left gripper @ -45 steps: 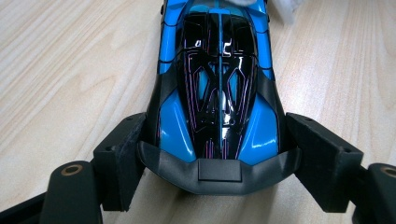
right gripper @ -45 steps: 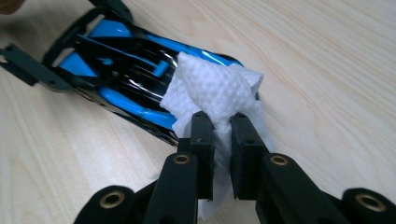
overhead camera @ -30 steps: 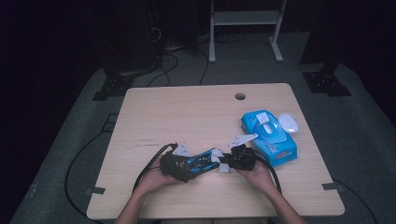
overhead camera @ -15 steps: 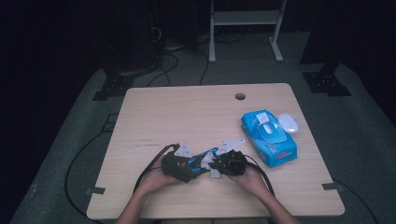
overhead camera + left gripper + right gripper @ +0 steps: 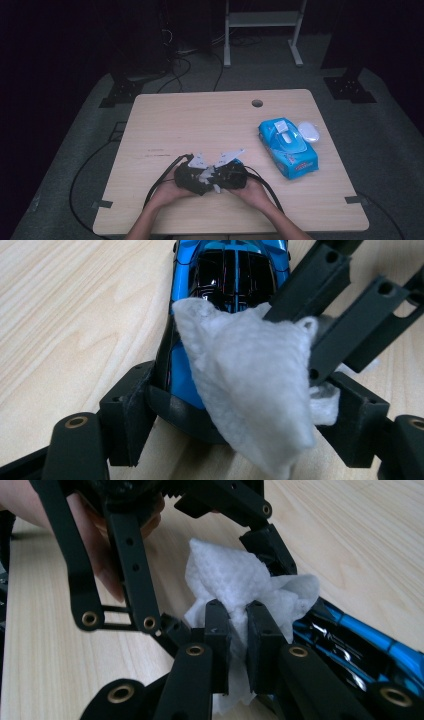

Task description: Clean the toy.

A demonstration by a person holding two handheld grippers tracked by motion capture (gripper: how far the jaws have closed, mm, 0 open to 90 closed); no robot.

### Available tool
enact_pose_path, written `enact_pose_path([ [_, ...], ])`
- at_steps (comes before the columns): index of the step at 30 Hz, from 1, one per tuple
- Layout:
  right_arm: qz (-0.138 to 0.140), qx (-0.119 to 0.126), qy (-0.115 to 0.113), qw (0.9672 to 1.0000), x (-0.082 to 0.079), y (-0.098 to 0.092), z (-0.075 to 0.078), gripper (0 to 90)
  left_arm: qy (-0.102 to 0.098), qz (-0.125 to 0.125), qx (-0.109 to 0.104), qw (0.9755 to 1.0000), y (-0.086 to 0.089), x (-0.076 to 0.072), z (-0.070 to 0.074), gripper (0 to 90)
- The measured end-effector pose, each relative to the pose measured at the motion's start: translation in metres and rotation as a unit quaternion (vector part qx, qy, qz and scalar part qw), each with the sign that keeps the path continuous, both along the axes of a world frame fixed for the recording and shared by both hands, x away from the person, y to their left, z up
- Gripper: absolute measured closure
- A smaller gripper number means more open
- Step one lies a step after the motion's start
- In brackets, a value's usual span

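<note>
On the wooden table (image 5: 200,125), near its 6 o'clock edge, the left gripper (image 5: 240,405) clamps a shiny blue toy car (image 5: 230,270) by one end, its pads pressed against the car's sides, so the car is pinned low over the tabletop. Moving right, the right gripper (image 5: 238,625) has its jaws pinched nearly together on a crumpled white wipe (image 5: 235,585), which drapes across the car's body just below the dark windscreen. Farther right, at about 3 o'clock on the table, a blue wipe pack (image 5: 287,147) lies flat with a small white object (image 5: 309,131) beside it, well apart from the work. The risk, as I judge it, is crowding: both tools meet over one small car, so a hard wiping stroke could knock the car out of the left grip or drag the thin wipe under a jaw and tear it. The glossy body also looks slippery, so the hold may twist.
</note>
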State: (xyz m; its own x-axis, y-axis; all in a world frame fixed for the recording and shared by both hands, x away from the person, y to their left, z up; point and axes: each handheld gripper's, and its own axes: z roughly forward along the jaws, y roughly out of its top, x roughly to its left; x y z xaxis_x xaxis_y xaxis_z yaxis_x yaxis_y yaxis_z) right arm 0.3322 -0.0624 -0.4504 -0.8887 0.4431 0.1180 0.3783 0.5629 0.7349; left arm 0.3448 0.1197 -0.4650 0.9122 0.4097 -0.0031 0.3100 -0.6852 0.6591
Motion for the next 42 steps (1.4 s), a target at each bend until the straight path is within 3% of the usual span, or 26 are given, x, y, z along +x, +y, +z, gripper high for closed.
enact_pose_path([
  [2, -0.005, 0.006, 0.006, 1.0, 0.004, -0.006, 0.001, 81.3, -0.002, 0.003, -0.004, 1.0, 0.0, -0.001, -0.001, 24.1],
  [6, -0.037, -0.003, -0.011, 0.9992, 0.009, -0.022, 0.007, 81.3, -0.003, 0.0, -0.002, 1.0, -0.001, 0.0, -0.001, 24.1],
  [8, -0.046, 0.003, -0.003, 0.999, 0.011, -0.026, 0.008, 81.3, -0.003, 0.0, -0.002, 1.0, -0.001, 0.0, -0.001, 24.0],
  [11, -0.029, 0.01, 0.005, 0.9995, 0.009, -0.012, 0.004, 81.3, -0.003, 0.0, -0.003, 1.0, -0.001, 0.0, -0.001, 24.0],
  [15, -0.009, 0.004, -0.005, 0.9999, 0.007, 0.005, 0.004, 81.3, -0.004, 0.0, 0.0, 1.0, -0.001, 0.0, -0.001, 24.0],
  [20, -0.05, -0.001, -0.012, 0.9987, 0.018, -0.015, 0.009, 81.4, -0.005, 0.001, -0.007, 1.0, -0.001, 0.0, -0.002, 24.0],
  [22, -0.06, 0.009, 0.0, 0.9982, 0.021, -0.019, 0.01, 81.3, -0.008, 0.0, -0.005, 1.0, -0.002, 0.0, -0.002, 24.0],
  [27, -0.031, 0.016, 0.018, 0.9992, 0.023, 0.005, 0.004, 81.2, -0.006, 0.002, -0.007, 1.0, -0.002, 0.0, -0.002, 24.0],
  [30, -0.036, -0.003, 0.001, 0.9993, 0.027, 0.002, 0.005, 81.3, -0.007, 0.001, -0.006, 1.0, -0.002, 0.0, -0.003, 24.0],
  [34, -0.059, -0.003, 0.004, 0.9982, 0.032, -0.01, 0.007, 81.3, -0.008, 0.001, -0.01, 0.9999, -0.003, 0.001, -0.003, 24.0],
  [39, -0.031, 0.003, 0.009, 0.9995, 0.025, 0.011, 0.002, 81.3, -0.006, 0.001, -0.007, 1.0, -0.002, 0.0, -0.003, 24.0],
  [42, -0.037, 0.006, 0.015, 0.9992, 0.03, 0.004, 0.002, 81.4, -0.007, 0.001, -0.009, 0.9999, -0.001, 0.0, -0.004, 24.0],
])
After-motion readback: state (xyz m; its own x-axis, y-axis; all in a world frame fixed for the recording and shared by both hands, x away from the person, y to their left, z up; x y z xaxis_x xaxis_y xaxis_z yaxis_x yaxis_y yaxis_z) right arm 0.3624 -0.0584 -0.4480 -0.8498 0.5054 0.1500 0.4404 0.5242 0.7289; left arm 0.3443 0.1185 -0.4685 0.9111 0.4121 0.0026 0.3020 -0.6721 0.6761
